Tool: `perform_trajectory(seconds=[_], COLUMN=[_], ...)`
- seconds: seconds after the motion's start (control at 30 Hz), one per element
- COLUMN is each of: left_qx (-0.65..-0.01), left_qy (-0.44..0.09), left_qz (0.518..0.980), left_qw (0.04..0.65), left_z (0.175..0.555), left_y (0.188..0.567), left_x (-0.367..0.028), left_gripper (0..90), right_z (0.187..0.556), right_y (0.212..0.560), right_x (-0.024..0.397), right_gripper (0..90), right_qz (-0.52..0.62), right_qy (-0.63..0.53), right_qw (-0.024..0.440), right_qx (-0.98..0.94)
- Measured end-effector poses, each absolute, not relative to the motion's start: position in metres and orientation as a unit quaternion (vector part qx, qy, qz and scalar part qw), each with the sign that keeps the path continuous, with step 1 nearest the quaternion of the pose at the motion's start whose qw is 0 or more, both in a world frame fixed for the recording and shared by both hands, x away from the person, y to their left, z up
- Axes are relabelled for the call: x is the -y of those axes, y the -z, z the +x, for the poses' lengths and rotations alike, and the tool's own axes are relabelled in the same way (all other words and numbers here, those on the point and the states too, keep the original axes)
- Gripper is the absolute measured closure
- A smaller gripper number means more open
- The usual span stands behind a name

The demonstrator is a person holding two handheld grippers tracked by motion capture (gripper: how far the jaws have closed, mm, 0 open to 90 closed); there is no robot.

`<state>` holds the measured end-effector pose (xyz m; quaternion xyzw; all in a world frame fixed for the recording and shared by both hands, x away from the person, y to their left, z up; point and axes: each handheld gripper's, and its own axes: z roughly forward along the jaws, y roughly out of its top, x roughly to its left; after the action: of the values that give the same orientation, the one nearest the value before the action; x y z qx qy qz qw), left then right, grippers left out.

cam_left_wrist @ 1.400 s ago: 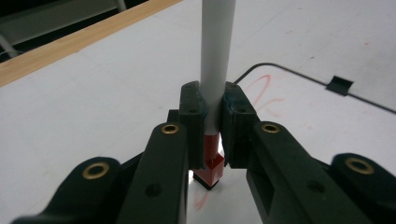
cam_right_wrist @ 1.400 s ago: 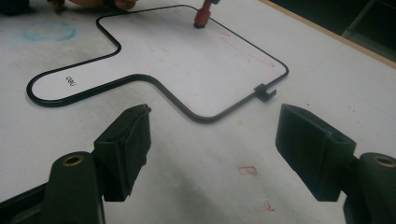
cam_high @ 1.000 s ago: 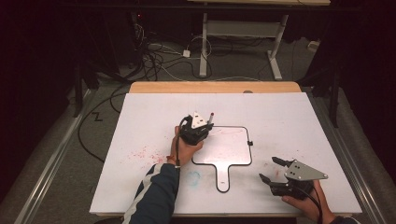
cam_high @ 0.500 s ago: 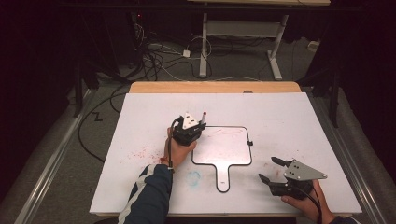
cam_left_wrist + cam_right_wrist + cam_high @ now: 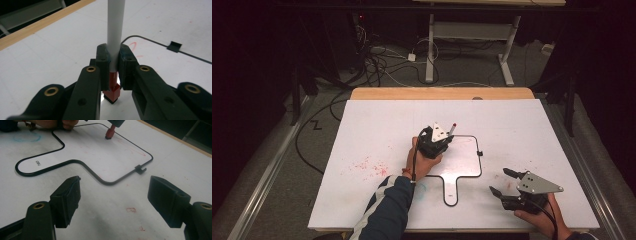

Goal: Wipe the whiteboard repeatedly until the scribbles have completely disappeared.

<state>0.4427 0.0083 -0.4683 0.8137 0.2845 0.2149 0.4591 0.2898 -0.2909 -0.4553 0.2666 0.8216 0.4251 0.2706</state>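
Note:
A white marker (image 5: 115, 30) with a red tip (image 5: 111, 93) stands nearly upright, and my left gripper (image 5: 114, 62) is shut on its lower barrel. In the high view the left gripper (image 5: 445, 141) is over the upper left part of a small handled whiteboard (image 5: 464, 162) with a black rim. The red tip (image 5: 109, 133) meets the whiteboard (image 5: 100, 157), where faint red strokes show. My right gripper (image 5: 500, 181) rests at the front right, beside the board's handle. In its own view the right gripper (image 5: 115, 197) stands open with nothing between its jaws.
A large white sheet (image 5: 382, 125) covers the table, with red specks (image 5: 369, 167) at the left and a faint blue ring (image 5: 422, 186) near the sleeve. A wooden edge (image 5: 442, 93) runs along the far side. A small black clip (image 5: 480, 153) sits on the board's right rim.
My left gripper with the marker slid left off the board's edge, then came back right onto the board's upper left. The right gripper has stayed put.

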Motion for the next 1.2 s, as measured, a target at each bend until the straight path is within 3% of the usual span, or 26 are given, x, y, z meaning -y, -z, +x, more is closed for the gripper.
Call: perform_trajectory(seconds=[0.2, 0.87, 1.2], left_qx=[-0.308, -0.242, -0.286], left_qy=[-0.216, -0.188, -0.194], left_qz=[0.808, 0.842, 0.831], left_qw=[0.453, 0.444, 0.436], left_z=[0.455, 0.461, 0.471], left_y=[0.467, 0.459, 0.459], left_x=[-0.018, 0.067, 0.021], left_gripper=[78.9, 78.8, 78.9], right_z=[0.289, 0.287, 0.287], right_y=[0.455, 0.454, 0.454], right_x=[0.291, 0.291, 0.292], right_gripper=[27.1, 27.1, 27.1], right_qz=[0.266, 0.26, 0.26], right_qy=[-0.424, -0.428, -0.429], right_qw=[0.273, 0.268, 0.271], right_qx=[-0.822, -0.823, -0.822])
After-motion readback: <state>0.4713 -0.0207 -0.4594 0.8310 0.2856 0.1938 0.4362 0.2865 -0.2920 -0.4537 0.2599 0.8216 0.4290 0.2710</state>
